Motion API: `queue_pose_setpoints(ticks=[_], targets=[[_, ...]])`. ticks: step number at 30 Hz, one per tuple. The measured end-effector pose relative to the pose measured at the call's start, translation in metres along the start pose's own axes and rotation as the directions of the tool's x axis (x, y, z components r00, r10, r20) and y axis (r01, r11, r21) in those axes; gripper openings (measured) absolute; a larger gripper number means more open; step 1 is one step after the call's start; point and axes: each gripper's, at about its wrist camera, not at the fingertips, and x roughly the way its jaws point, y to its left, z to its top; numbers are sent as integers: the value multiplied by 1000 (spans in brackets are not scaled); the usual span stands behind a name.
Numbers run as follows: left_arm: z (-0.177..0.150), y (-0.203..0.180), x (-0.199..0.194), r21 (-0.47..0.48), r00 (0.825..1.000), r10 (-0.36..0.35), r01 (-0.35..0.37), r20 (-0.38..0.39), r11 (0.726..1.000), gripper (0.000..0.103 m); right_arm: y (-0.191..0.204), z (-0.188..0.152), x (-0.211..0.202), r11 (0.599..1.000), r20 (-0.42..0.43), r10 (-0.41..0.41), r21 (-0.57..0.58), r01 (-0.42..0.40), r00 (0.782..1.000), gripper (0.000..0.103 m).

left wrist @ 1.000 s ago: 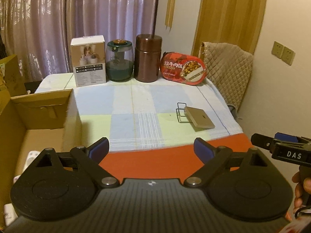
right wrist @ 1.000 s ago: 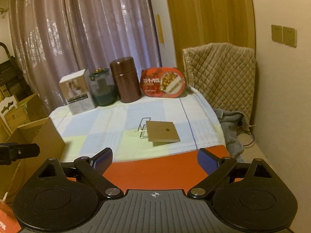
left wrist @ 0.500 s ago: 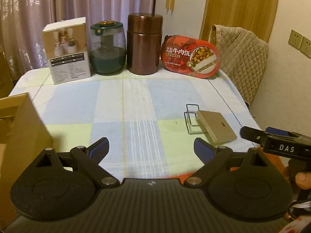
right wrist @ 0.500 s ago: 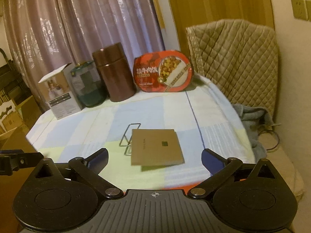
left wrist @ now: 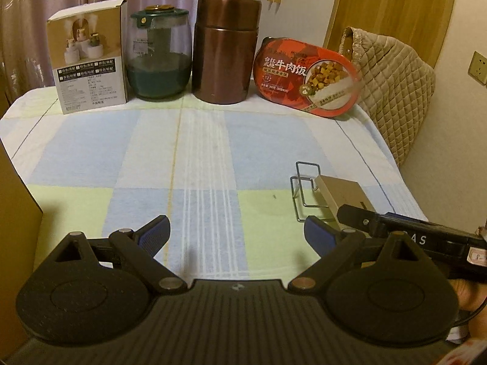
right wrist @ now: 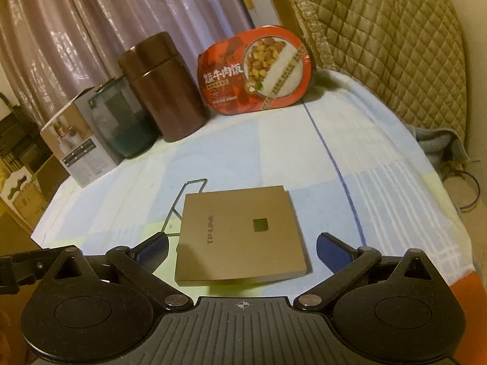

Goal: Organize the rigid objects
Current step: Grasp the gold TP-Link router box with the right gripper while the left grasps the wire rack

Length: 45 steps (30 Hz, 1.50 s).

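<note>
A flat tan TP-LINK box [right wrist: 243,231] lies tilted on a wire stand [right wrist: 185,200] on the checked cloth. My right gripper [right wrist: 242,245] is open, its fingers on either side of the box's near part without touching it. My left gripper [left wrist: 237,231] is open and empty over the cloth, left of the box [left wrist: 344,191]. The right gripper's finger [left wrist: 395,228] shows at the right of the left wrist view.
Along the table's back edge stand a white carton [left wrist: 91,64], a green glass jar [left wrist: 159,54], a brown canister [left wrist: 226,48] and a red meal box [left wrist: 307,76]. A quilted chair [right wrist: 395,45] is to the right. A cardboard box edge [left wrist: 15,200] is at left.
Both grippers have moved forward over the table. The right gripper has come up to the tan box, now between its fingers. The cardboard box has slid out to the left of view.
</note>
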Motion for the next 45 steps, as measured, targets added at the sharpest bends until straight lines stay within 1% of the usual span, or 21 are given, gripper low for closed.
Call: queue_pose_setpoints(ticks=[5,7,8,9,12,14,16,20,22,24,26,29,31,33,37,38,39,41,45], targets=[[-4,1,4,3,1000,1,-1,-10,1000,93,7,0,6,999,-8,18,-30,-18,1000,100],[-5,1,4,7,1000,3,-3,-13,1000,93,8,2,9,1000,-10,19,-22,-19,1000,100],[-6,1,4,8,1000,4,-4,-15,1000,93,8,2,9,1000,-9,17,-16,-17,1000,97],[-7,1,4,7,1000,4,-4,-17,1000,93,8,2,8,1000,-6,5,-19,-5,1000,85],[-8,-1,5,15,1000,0,1,-21,1000,93,8,2,5,1000,-22,11,-23,-11,1000,85],[-9,-4,8,32,1000,-11,12,-29,999,93,8,1,-1,999,-15,-32,-30,32,999,85],[-9,-8,12,46,999,-23,25,-33,999,93,6,0,-9,998,-2,-57,-31,57,998,85],[-8,-18,23,58,997,-76,77,-14,995,93,5,-2,-26,980,45,-150,-122,155,988,84],[-6,-26,30,65,996,-90,89,3,994,92,1,-3,-32,972,64,-183,-138,190,981,85],[-4,-35,36,80,995,-100,98,24,992,87,-6,-3,-35,967,67,-209,-136,216,976,84],[-2,-42,43,74,992,-125,122,31,990,83,-10,-5,-35,963,66,-227,-132,234,972,84],[0,-57,54,89,989,-136,131,58,987,82,-18,-6,-36,958,66,-254,-123,261,965,84],[0,-64,61,85,986,-149,142,75,986,80,-23,-6,-38,958,67,-261,-108,267,963,84],[-2,-69,70,79,985,-151,145,84,986,68,-26,-5,-40,956,74,-271,-100,277,960,84],[-5,-77,81,108,986,-131,120,101,987,59,-30,-4,-42,955,78,-278,-85,284,957,84],[-6,-78,84,110,987,-128,117,99,987,51,-30,-4,-42,955,78,-277,-84,283,958,84],[-6,-79,85,113,987,-127,116,97,987,49,-30,-4,-42,955,78,-276,-85,283,958,84],[-7,-79,84,133,987,-126,112,96,985,49,-29,-4,-42,956,80,-271,-89,278,959,84],[-17,-71,65,138,993,-90,79,73,987,48,-24,-4,-41,960,75,-255,-102,262,964,84]])
